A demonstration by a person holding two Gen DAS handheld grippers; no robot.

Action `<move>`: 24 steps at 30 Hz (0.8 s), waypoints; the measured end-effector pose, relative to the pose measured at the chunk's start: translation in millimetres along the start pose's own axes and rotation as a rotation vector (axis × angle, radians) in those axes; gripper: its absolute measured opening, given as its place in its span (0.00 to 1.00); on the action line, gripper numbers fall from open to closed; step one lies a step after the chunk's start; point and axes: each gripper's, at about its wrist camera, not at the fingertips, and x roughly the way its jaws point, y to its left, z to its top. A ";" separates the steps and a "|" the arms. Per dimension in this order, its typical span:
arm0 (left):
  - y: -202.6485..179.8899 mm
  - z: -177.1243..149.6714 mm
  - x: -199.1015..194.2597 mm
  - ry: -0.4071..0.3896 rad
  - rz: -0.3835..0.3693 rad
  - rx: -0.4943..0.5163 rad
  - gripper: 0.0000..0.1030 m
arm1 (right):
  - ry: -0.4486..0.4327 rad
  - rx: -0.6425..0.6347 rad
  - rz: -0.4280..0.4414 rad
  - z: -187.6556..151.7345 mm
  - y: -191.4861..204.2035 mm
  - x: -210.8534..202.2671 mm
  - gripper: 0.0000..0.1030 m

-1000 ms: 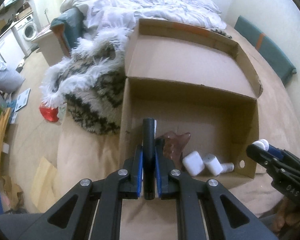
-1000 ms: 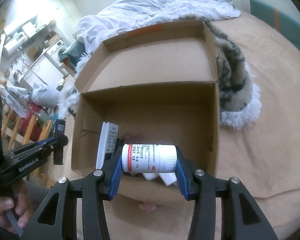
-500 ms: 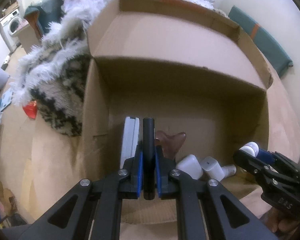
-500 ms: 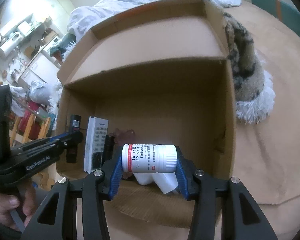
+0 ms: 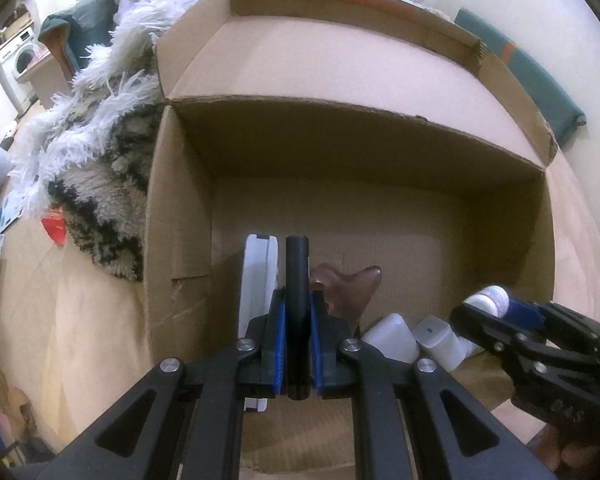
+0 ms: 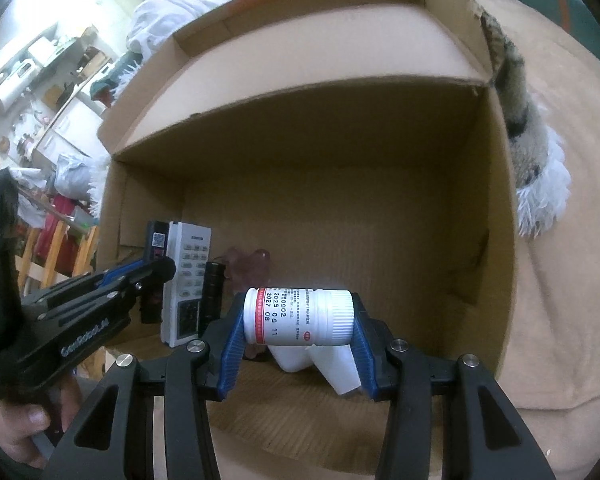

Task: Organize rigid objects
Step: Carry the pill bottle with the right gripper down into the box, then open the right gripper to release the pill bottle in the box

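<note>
Cardboard box [image 6: 496, 240] lies open below both tools: left hand-held gripper [image 5: 298, 344] clamps a black stick [image 5: 297, 276], right hand-held gripper [image 6: 298, 336] clamps a white bottle [image 6: 300, 317].

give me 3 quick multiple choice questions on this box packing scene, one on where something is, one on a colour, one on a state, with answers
1. Where does the white remote stand?
A. outside the box on the bed
B. in the cardboard box, by its left wall
C. between the right gripper's pads

2. What colour is the band on the pill bottle?
A. green
B. yellow
C. red

3. How is the left gripper?
A. shut on a slim black stick
B. wide open and empty
C. shut on the remote

Answers
1. B: in the right wrist view the remote stands inside the box next to its left wall.
2. C: a red band rings the bottle near its base.
3. A: the blue pads press on both sides of the black stick in the left wrist view.
</note>
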 end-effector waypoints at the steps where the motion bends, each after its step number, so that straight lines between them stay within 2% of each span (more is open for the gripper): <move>1: -0.6 -0.8 1.1 0.005 -0.007 0.004 0.10 | 0.010 0.005 -0.002 0.4 -0.2 2.9 0.48; 10: -8.8 -1.3 7.0 0.006 0.012 0.025 0.10 | 0.054 -0.006 0.006 -2.0 4.1 14.1 0.48; 14: -13.3 -0.7 11.2 0.008 0.059 0.036 0.10 | 0.068 0.007 0.000 -2.5 1.5 16.1 0.48; 24: -23.1 -2.9 19.1 0.011 0.104 0.077 0.12 | 0.074 0.022 -0.006 -2.4 -1.1 17.3 0.49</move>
